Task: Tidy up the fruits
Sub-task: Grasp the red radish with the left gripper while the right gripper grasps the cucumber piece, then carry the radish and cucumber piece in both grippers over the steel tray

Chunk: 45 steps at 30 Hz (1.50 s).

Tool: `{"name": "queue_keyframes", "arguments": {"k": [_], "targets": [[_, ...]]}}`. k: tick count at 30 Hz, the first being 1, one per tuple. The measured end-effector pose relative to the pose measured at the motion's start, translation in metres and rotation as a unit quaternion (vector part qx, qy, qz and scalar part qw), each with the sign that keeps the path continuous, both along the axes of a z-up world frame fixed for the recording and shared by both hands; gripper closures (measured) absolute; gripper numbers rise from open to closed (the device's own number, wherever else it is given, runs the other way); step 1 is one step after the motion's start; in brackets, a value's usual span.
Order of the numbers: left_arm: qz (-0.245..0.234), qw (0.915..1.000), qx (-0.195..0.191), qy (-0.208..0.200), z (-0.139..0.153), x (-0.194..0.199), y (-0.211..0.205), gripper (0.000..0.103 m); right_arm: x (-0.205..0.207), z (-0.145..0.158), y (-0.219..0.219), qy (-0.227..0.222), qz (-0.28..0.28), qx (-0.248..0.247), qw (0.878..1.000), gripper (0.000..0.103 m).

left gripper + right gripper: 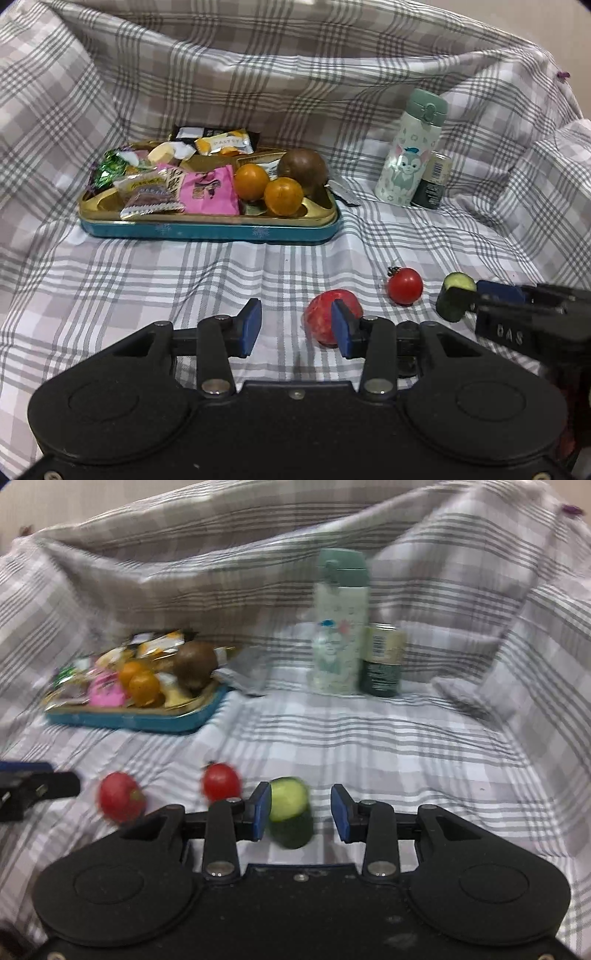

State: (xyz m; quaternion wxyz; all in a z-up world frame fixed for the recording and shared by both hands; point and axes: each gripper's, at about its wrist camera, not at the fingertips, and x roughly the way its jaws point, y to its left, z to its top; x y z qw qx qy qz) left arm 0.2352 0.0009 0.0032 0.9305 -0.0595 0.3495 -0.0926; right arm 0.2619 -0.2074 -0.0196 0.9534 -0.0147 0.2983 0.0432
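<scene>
My left gripper point(295, 326) hangs open over the plaid cloth with nothing between its fingers. A red fruit point(321, 314) lies just beyond its right finger, partly hidden by the pad. To the right lies a cherry tomato point(405, 286), then a cut cucumber piece point(456, 299). In the right wrist view the cucumber piece point(290, 808) stands between the fingers of my right gripper point(300, 810). It rests against the left pad, with a gap to the right pad. Two oranges point(251, 181) and a brown round fruit point(303, 168) sit in the blue tin tray point(207, 230).
The tray also holds several wrapped snacks point(207, 188) on its left side. A pale green bottle point(410, 147) and a small dark can point(432, 181) stand at the back right. Raised folds of plaid cloth point(258, 74) wall in the back and both sides.
</scene>
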Motion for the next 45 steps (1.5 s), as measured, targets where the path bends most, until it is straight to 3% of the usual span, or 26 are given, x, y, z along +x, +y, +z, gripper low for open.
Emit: {"name": "queue_keyframes", "arguments": {"k": [4, 10, 22, 25, 29, 32, 36, 39, 45], "targets": [[0.009, 0.9999, -0.011, 0.007, -0.001, 0.002, 0.005, 0.053, -0.004, 0.001, 0.005, -0.005, 0.023, 0.01, 1.0, 0.062], [0.008, 0.9999, -0.012, 0.007, -0.002, 0.002, 0.003, 0.053, 0.001, 0.003, -0.004, -0.003, -0.002, 0.035, 0.999, 0.062], [-0.001, 1.0, 0.002, -0.001, -0.002, 0.0, -0.002, 0.053, 0.003, 0.003, -0.003, -0.012, -0.038, 0.02, 0.999, 0.062], [0.001, 1.0, 0.002, -0.002, -0.002, 0.0, 0.0, 0.053, 0.006, 0.002, -0.003, 0.01, -0.014, 0.042, 0.999, 0.059], [0.003, 1.0, 0.0, 0.001, -0.003, 0.0, 0.001, 0.053, -0.006, 0.012, 0.0, -0.009, 0.061, 0.098, 0.993, 0.063], [0.003, 1.0, 0.002, 0.001, -0.004, 0.0, 0.0, 0.053, -0.006, 0.013, 0.0, -0.023, 0.031, 0.083, 0.996, 0.062], [0.0, 1.0, -0.001, 0.001, -0.003, 0.0, -0.001, 0.053, 0.0, 0.009, -0.01, 0.003, -0.003, 0.096, 0.995, 0.061], [-0.003, 1.0, 0.003, -0.003, -0.003, -0.002, -0.002, 0.053, -0.001, 0.009, -0.012, 0.003, 0.002, 0.102, 0.995, 0.061], [0.001, 1.0, 0.003, 0.0, -0.004, -0.001, 0.0, 0.053, -0.008, 0.006, 0.007, -0.006, 0.029, 0.053, 0.998, 0.061]]}}
